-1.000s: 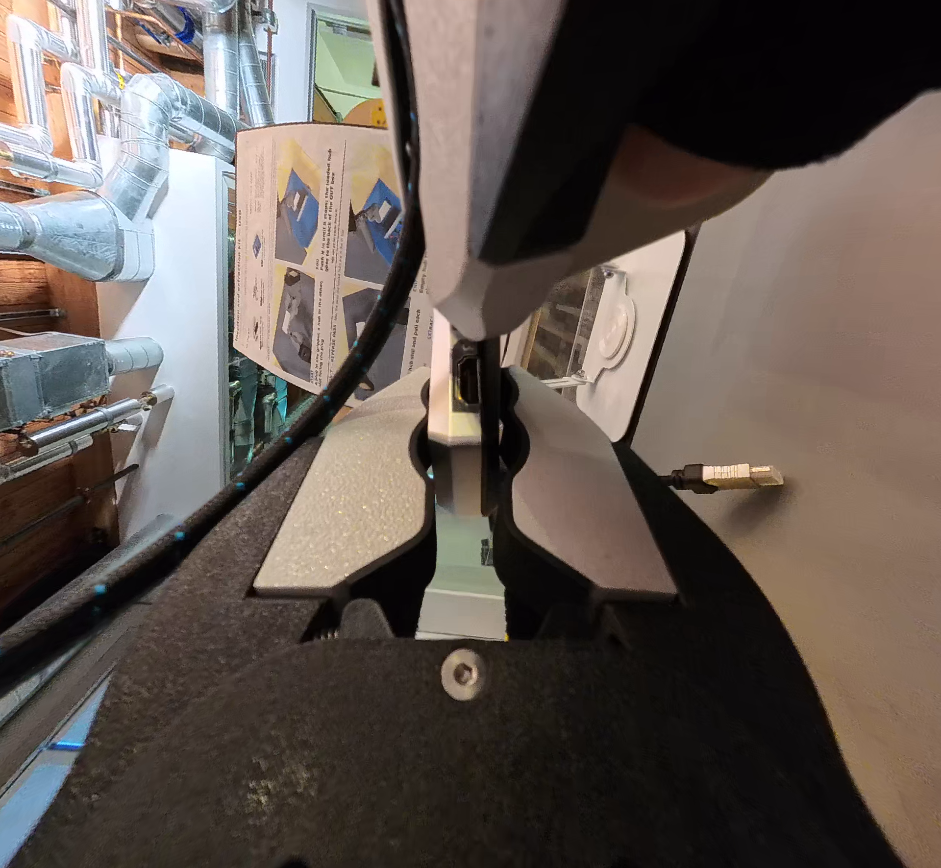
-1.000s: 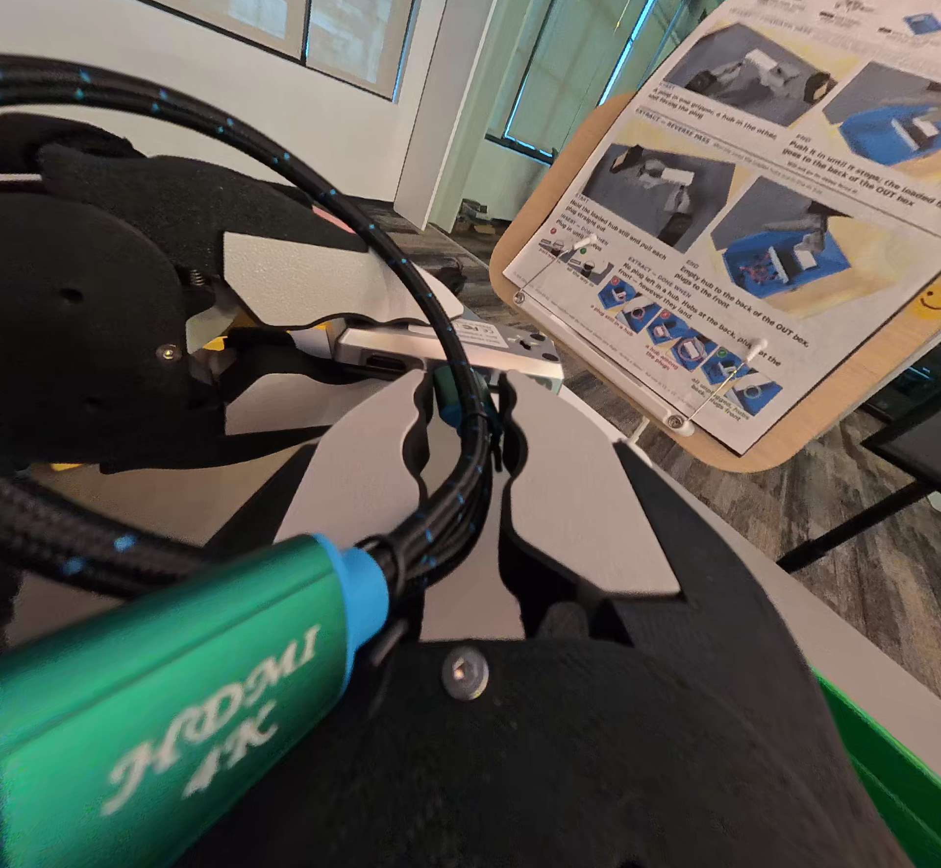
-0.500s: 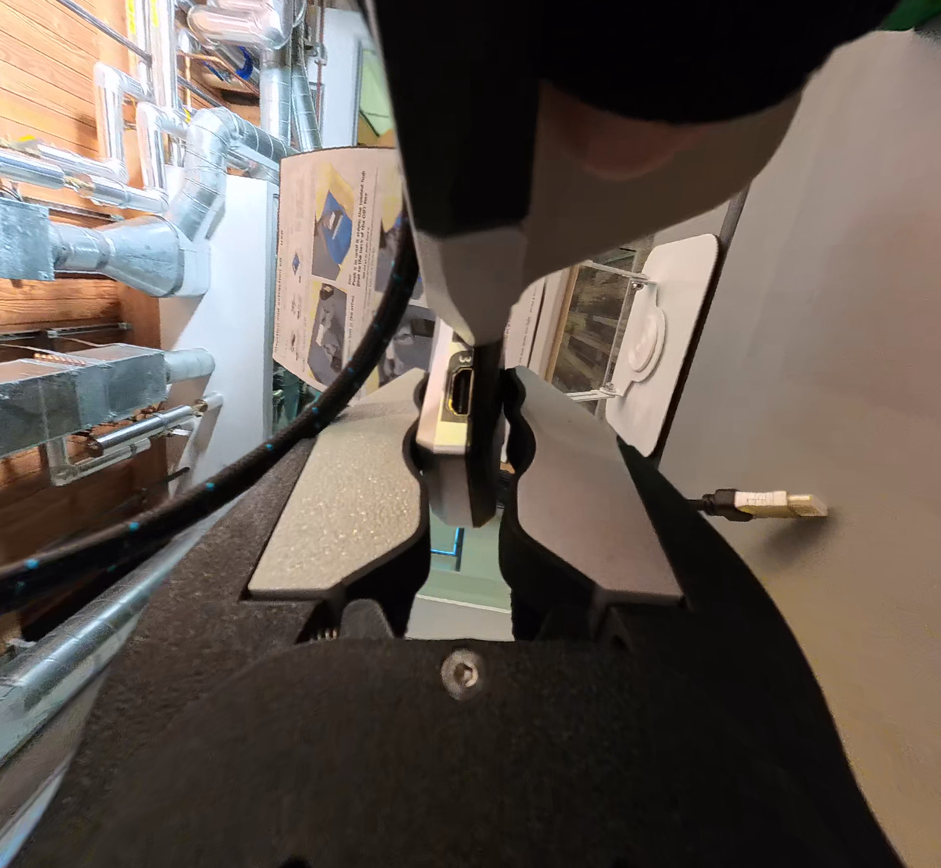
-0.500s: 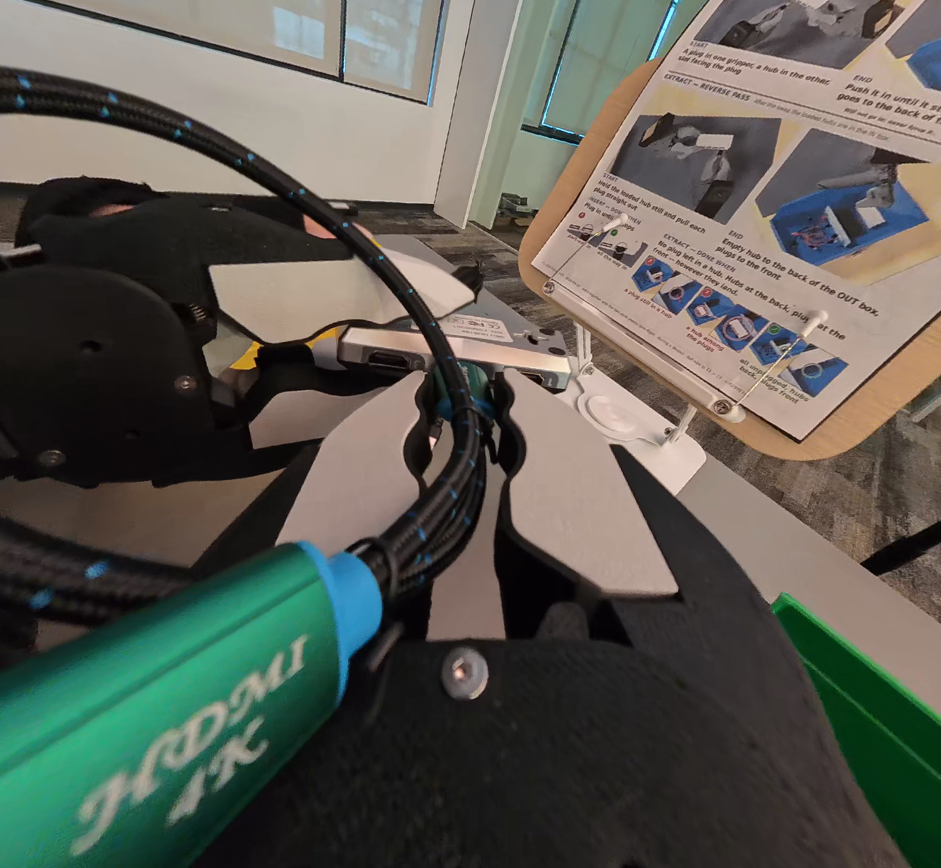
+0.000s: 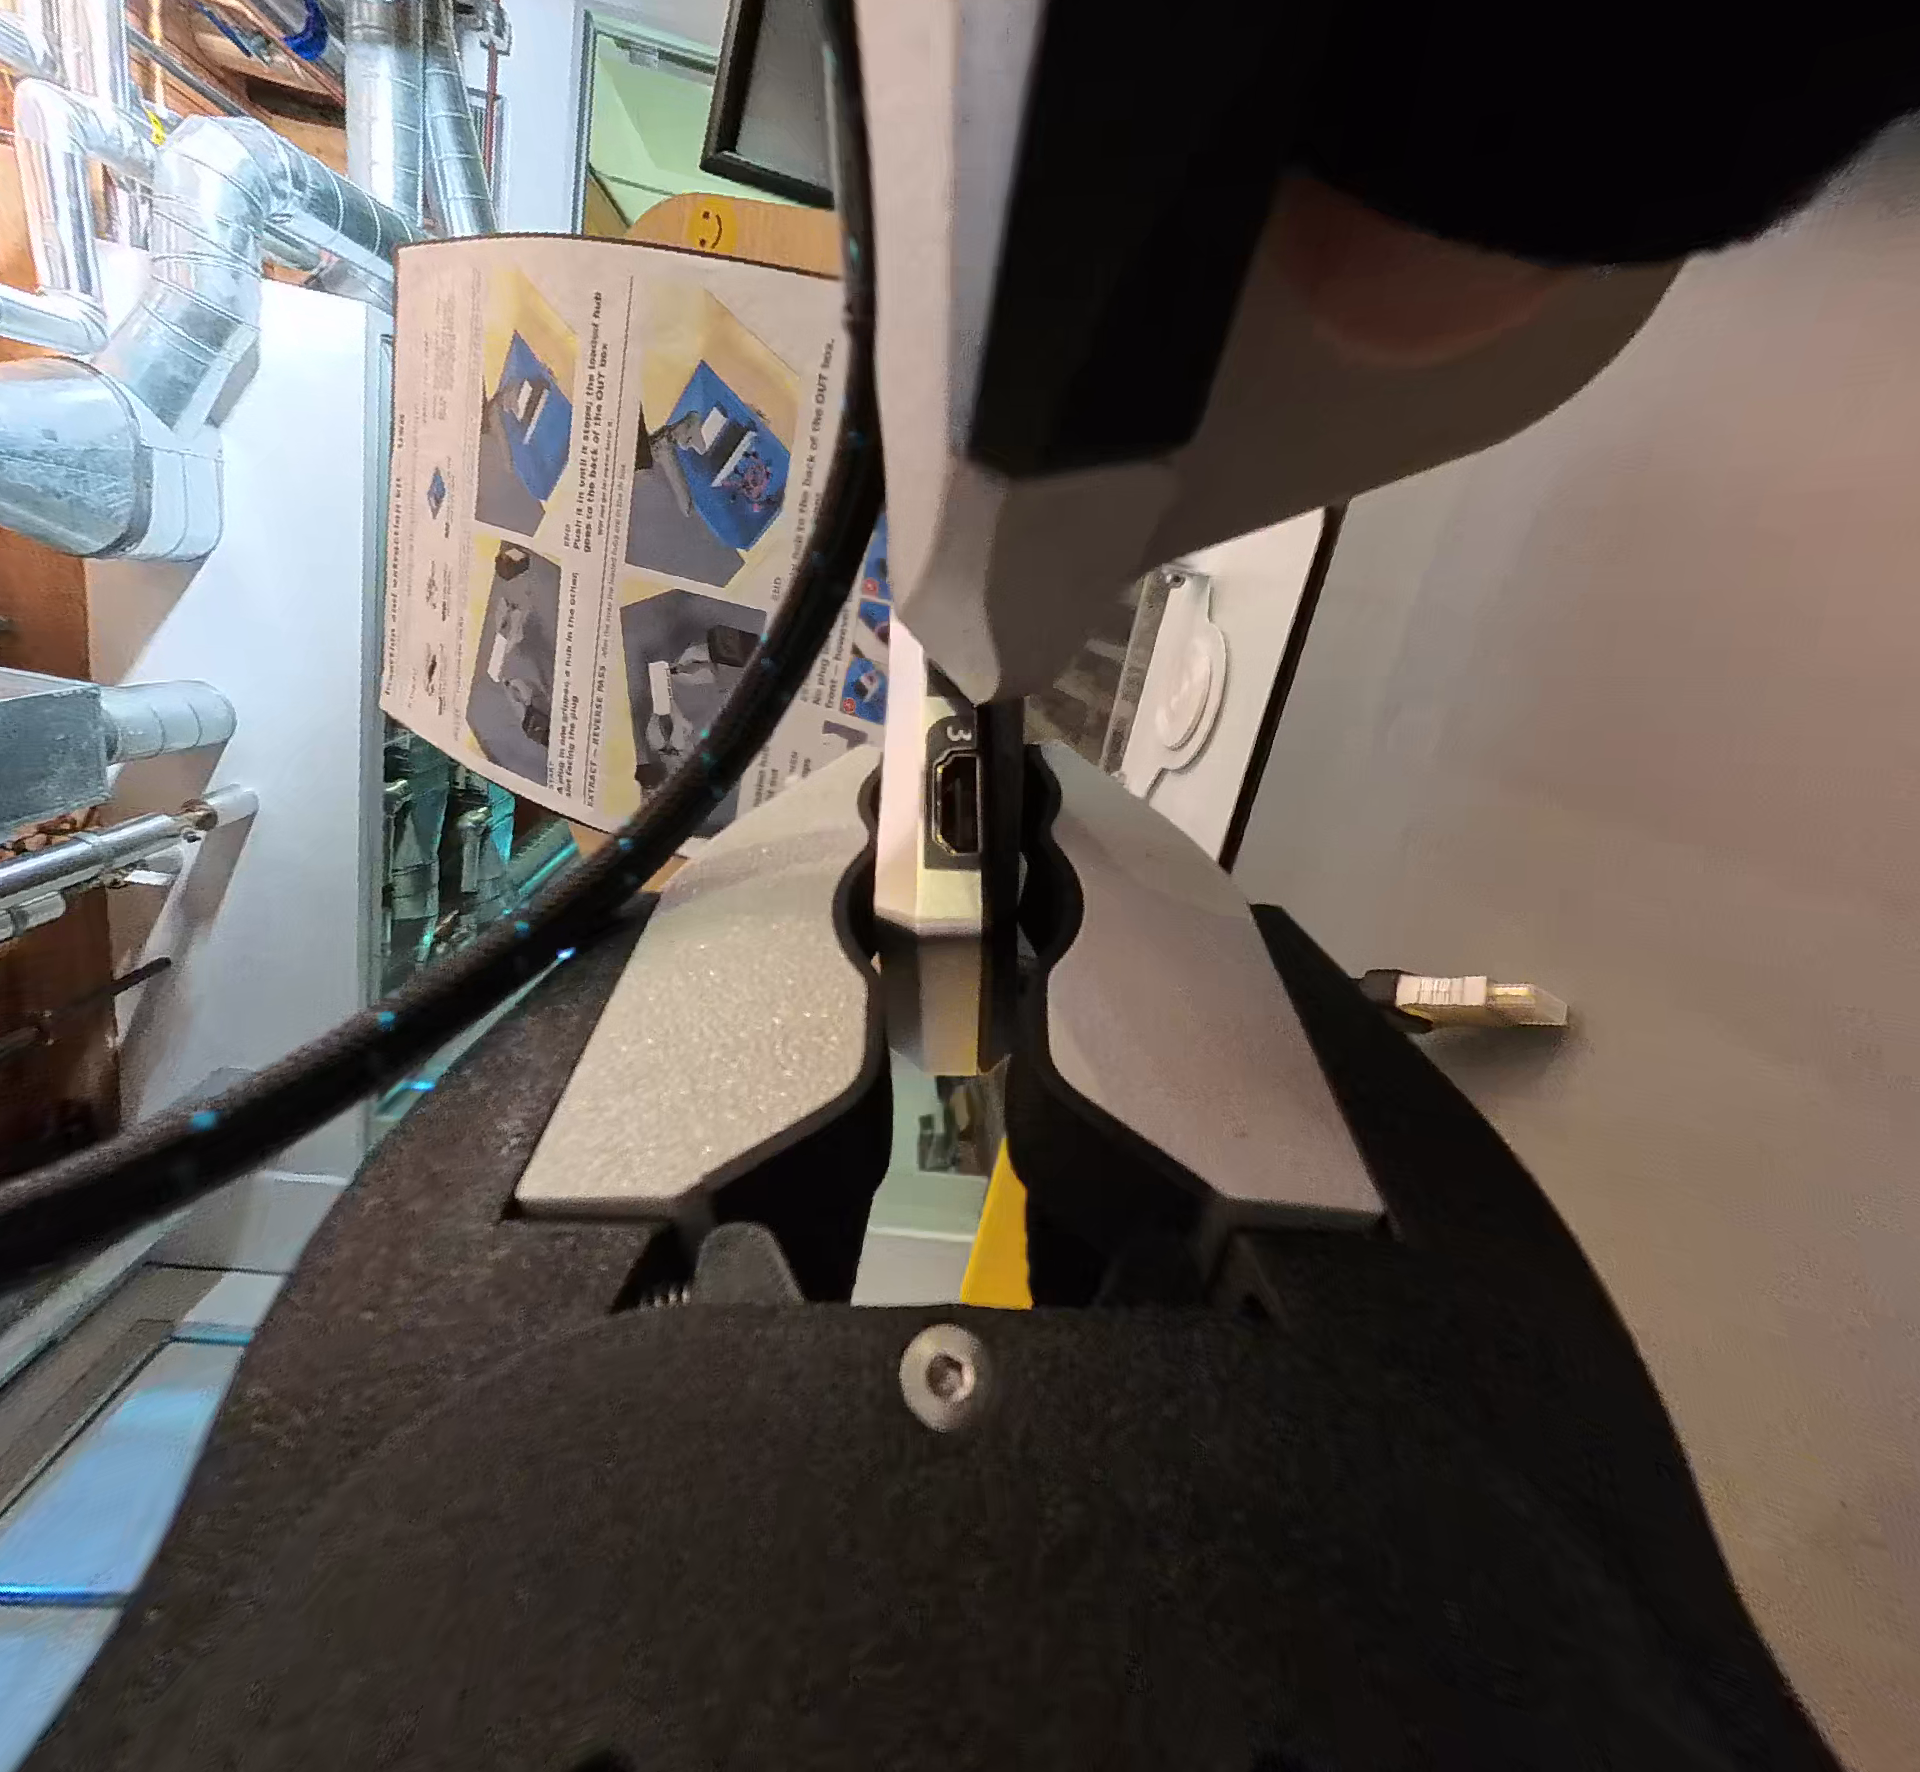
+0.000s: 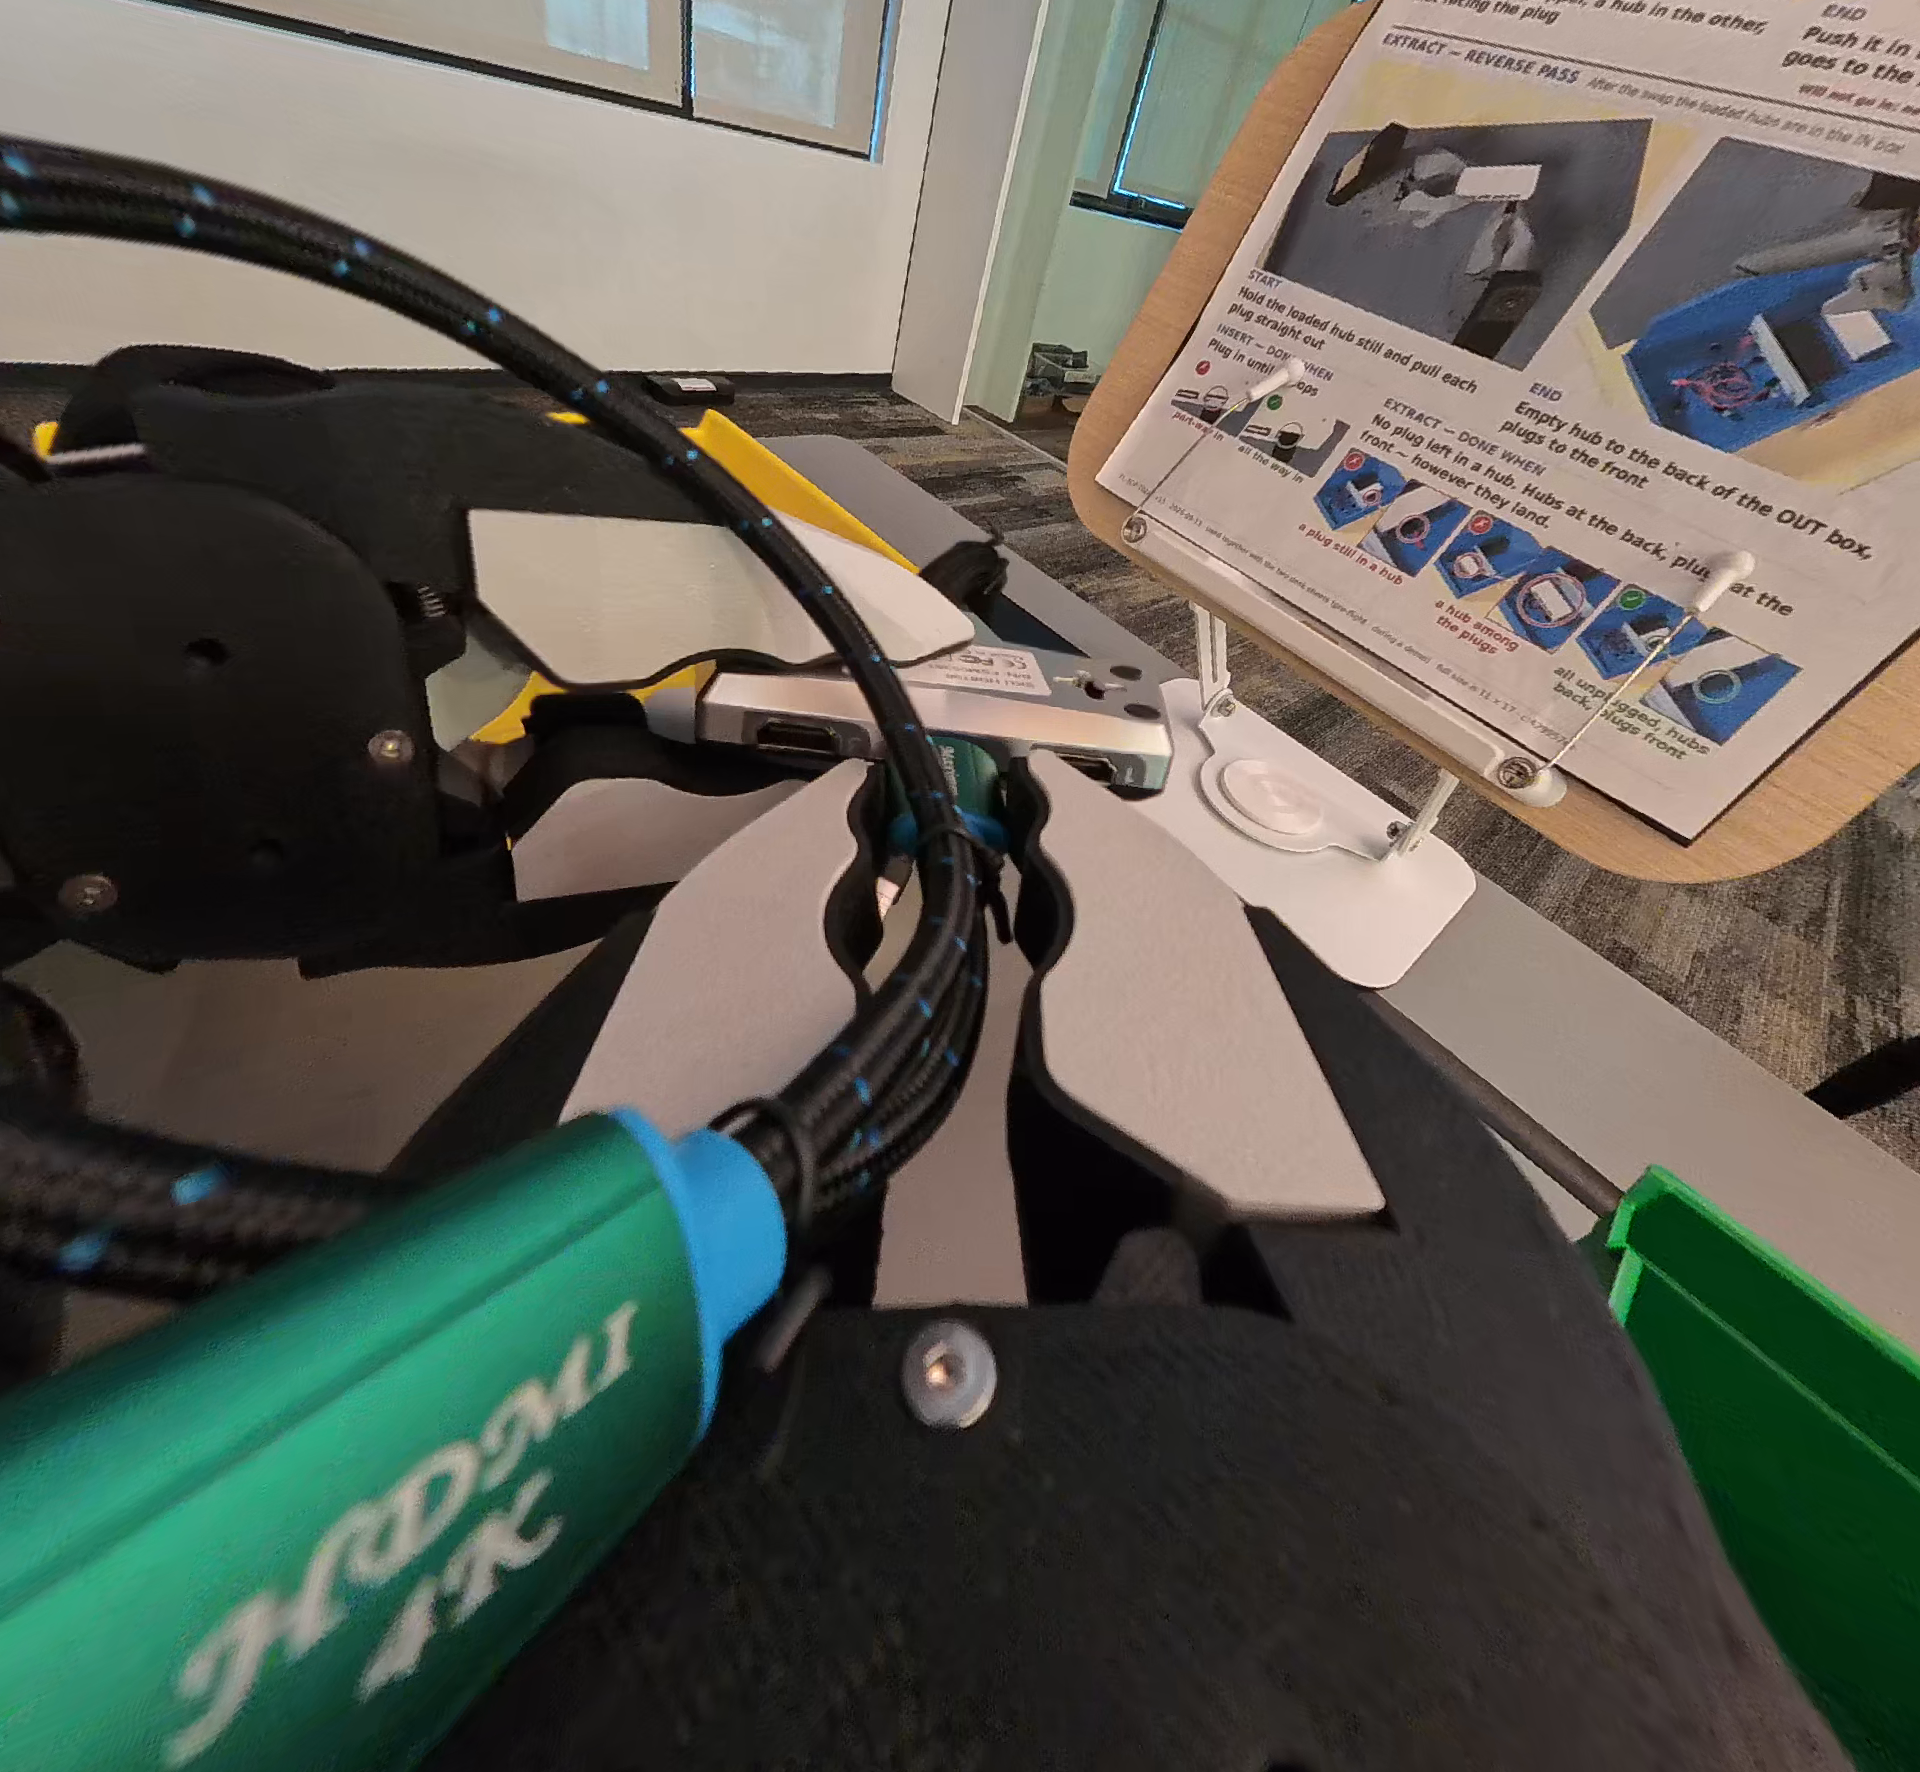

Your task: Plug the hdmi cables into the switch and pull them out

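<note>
Nearest me, at 7 o'clock in the right wrist view, the cable's free green plug (image 6: pixel 343 1431) lies across my right claw's body. My right claw (image 6: pixel 940 849) is clamped on the other green plug, the braided black cable (image 6: pixel 665 455) looping up to 10 o'clock. That plug's tip meets the long edge of the silver switch (image 6: pixel 935 720), an empty port showing on either side. My left claw (image 5: pixel 951 875) is closed on the switch's end, one open port (image 5: pixel 958 806) facing me. At 3 o'clock a loose gold connector (image 5: pixel 1470 998) lies on the grey table (image 5: pixel 1662 995). Beyond, at 1 o'clock, stands the instruction board (image 6: pixel 1558 434); a green bin (image 6: pixel 1766 1390) edges in at 4 o'clock.
</note>
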